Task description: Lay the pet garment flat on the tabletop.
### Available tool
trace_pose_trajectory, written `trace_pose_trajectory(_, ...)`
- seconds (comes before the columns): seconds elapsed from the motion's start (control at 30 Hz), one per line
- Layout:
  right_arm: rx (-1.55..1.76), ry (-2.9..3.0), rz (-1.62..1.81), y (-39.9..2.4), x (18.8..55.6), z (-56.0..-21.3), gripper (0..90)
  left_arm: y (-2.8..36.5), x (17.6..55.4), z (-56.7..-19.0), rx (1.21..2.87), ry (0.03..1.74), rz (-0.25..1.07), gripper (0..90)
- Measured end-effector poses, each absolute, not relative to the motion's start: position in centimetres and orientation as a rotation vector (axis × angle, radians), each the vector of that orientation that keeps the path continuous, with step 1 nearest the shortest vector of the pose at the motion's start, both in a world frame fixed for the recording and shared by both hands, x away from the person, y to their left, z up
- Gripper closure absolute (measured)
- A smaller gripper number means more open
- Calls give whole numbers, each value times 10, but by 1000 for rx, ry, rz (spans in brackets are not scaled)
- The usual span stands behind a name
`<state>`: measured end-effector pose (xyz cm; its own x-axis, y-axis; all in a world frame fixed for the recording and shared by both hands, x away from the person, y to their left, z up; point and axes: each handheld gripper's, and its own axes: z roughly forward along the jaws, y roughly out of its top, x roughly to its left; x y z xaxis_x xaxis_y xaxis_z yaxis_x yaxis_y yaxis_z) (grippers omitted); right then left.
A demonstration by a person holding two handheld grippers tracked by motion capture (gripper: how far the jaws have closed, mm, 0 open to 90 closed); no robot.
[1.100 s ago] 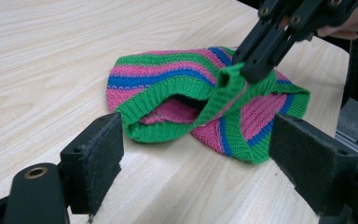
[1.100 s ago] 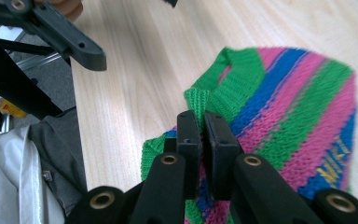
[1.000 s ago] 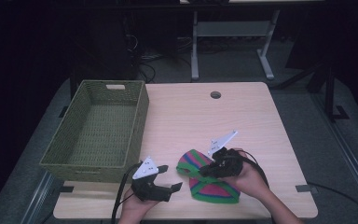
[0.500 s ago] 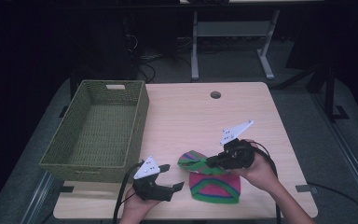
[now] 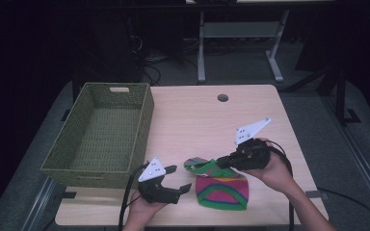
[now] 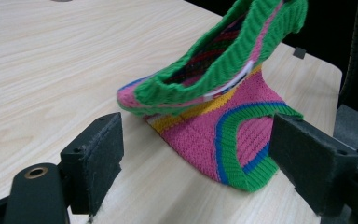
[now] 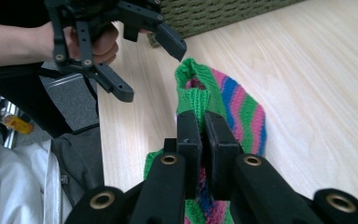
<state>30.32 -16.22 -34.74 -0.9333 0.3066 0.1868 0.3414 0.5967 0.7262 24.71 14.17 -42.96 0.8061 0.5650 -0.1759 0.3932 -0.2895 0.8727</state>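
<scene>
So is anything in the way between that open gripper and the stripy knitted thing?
Nothing visible. The left hand-held gripper is open, with bare table between it and the knitted piece. The right hand-held gripper is shut on its green edge.

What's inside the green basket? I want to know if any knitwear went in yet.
The woven basket shows only its own bare bottom; the striped knit piece lies on the table. The strip just inside the near wall is hidden.
</scene>
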Motion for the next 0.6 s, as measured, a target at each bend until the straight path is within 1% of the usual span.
trace_pose_trajectory(0.43, -512, -2734, -1340, -177, 304, -330, 852, 136, 269, -433, 1916, 625, 166, 180)
trace_pose_trajectory(0.5, -504, -2732, -1339, -179, 304, -329, 852, 135, 273, -433, 1905, 608, 166, 221)
trace_pose_trajectory(0.6, -503, -2727, -1337, -180, 305, -329, 852, 132, 283, -433, 1901, 579, 159, 235)
